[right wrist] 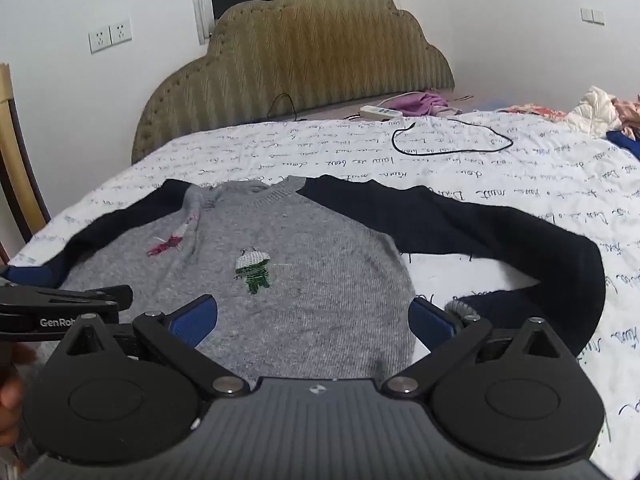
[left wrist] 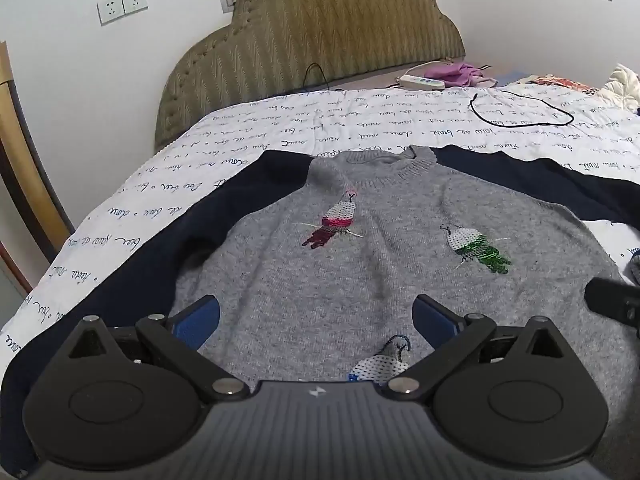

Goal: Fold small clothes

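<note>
Sweater (left wrist: 360,280) flat on bed (left wrist: 280,128), sleeves spread. Left tool (left wrist: 316,320) and right tool (right wrist: 314,320) above hem, jaws apart, nothing gripped.

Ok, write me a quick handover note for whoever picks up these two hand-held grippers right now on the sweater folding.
Left hand-held gripper: open, empty, hanging over the lower middle of the sweater.
Right hand-held gripper: open, empty, over the sweater's right hem edge, near the grey cuff.
Sweater: grey with navy sleeves, lying face up and spread flat on the bed cover, collar toward the headboard. The right sleeve curls back toward the hem; the left sleeve lies out along the side.
Done: laid out only; no fold shows.
Left: fold both sleeves in, then fold the body.
</note>
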A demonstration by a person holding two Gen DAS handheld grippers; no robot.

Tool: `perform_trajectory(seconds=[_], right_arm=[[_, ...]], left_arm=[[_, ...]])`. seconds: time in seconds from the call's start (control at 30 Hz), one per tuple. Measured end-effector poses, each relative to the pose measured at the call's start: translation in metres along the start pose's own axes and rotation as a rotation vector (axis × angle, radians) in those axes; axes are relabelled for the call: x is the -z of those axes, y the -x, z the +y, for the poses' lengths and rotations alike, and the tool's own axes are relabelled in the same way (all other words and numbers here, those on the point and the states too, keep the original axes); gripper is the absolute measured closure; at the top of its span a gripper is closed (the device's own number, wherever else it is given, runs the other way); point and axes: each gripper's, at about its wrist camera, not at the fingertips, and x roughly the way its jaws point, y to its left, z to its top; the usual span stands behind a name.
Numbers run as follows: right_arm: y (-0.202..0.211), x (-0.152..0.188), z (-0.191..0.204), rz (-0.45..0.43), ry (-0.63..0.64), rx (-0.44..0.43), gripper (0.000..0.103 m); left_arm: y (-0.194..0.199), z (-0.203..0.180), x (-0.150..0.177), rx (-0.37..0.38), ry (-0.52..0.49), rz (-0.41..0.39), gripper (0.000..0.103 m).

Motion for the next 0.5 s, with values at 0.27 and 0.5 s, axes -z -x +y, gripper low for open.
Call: perform_trajectory(seconds=[0.27, 0.5], right_arm=[[-0.001, 0.003, 0.010, -0.004, 0.064, 0.059, 0.000], [-0.005, 0.004, 0.002, 0.020, 0.033, 0.045, 0.000]], left_arm=[[0.003, 0.008, -0.006, 0.052, 0.054, 0.003, 0.000], [0.017, 0.009, -0.004, 0.026, 0.032, -0.146, 0.000]])
